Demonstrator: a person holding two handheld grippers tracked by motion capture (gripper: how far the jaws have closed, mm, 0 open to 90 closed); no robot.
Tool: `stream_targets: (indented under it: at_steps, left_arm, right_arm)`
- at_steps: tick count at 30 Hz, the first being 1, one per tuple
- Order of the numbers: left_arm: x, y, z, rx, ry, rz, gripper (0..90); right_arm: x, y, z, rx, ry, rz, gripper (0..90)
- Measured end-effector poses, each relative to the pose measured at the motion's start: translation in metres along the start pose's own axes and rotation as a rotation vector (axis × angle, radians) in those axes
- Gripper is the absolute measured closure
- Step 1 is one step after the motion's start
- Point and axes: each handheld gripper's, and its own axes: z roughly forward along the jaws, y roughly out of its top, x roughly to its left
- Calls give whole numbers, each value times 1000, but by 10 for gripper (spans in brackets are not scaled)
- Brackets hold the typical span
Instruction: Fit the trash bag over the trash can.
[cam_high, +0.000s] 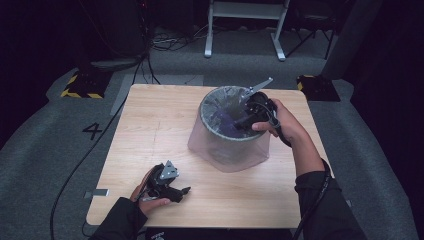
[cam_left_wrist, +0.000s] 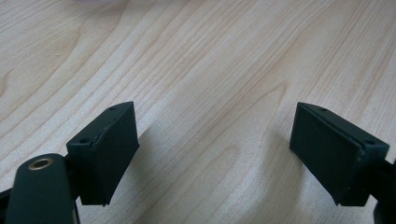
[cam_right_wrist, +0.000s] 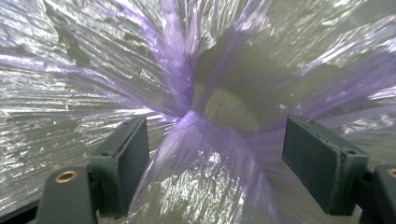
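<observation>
My left gripper lies low near my side, jaws wide apart. My right gripper is reached forward, angled downward, jaws spread wide, pads touching nothing.

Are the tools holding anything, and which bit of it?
Nothing is held. The right tool hangs open inside the bin, over a bunched fold of the purple bag. The left tool is open over the table.

Left gripper: black body, grey three-cornered plate on top.
Right gripper: black body, grey plate jutting from its top, black cable trailing along the forearm.
Pads: dark, flat, rectangular blocks, small screw holes near the edges.
Rivet: brass-coloured ring in the black jaw arm.
Sleeves: black, long, reaching the wrists.
</observation>
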Motion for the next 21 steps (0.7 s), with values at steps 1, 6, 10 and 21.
stream_targets:
  at_steps: [1,6,10,21]
  left_arm:
    - [0,0,0,0,0,0,148]
    - [0,0,0,0,0,1,148]
    - [0,0,0,0,0,1,148]
    - [0,0,0,0,0,0,148]
  right_arm:
    - [0,0,0,-8,-4,-1,222]
    - [1,-4,-3,-61,-13,-11,217]
    - [3,-7,-2,-91,-33,-22,214]
    - [4,-11,-4,-184,-56,-9,210]
